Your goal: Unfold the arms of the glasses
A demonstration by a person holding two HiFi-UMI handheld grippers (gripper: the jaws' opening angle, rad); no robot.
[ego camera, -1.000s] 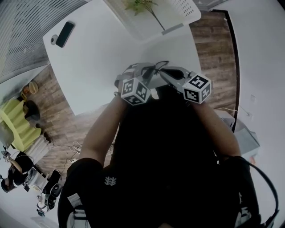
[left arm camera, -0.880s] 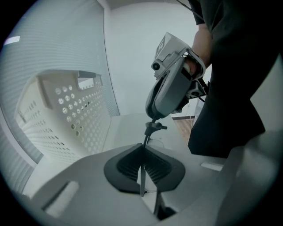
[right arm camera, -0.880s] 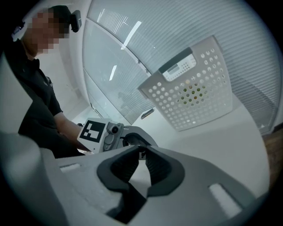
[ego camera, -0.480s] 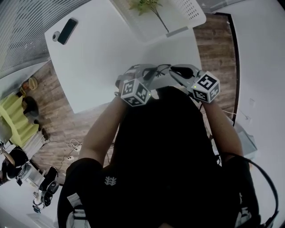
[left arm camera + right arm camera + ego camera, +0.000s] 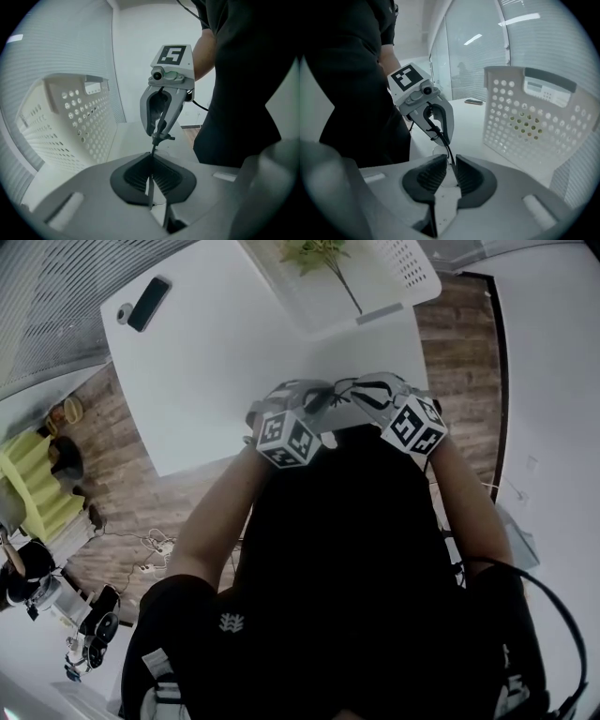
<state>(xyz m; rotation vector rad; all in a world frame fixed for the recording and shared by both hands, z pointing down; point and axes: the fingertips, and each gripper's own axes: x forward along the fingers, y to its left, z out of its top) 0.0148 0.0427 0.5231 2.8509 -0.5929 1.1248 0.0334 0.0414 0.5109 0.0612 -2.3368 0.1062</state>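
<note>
Black, wire-thin glasses (image 5: 153, 144) hang between both tools over the table (image 5: 216, 362) edge. The left gripper (image 5: 151, 174) is clamped on one thin part, while the right gripper (image 5: 446, 171), jaws just eased apart, straddles an arm (image 5: 449, 153) without pinching it. Looks like a regrip mid-unfold, wanting a fresh bite and an outward swing; the hinges are too small to make out.

White basket (image 5: 405, 261), phone (image 5: 149, 303) — white table (image 5: 225, 352)
</note>
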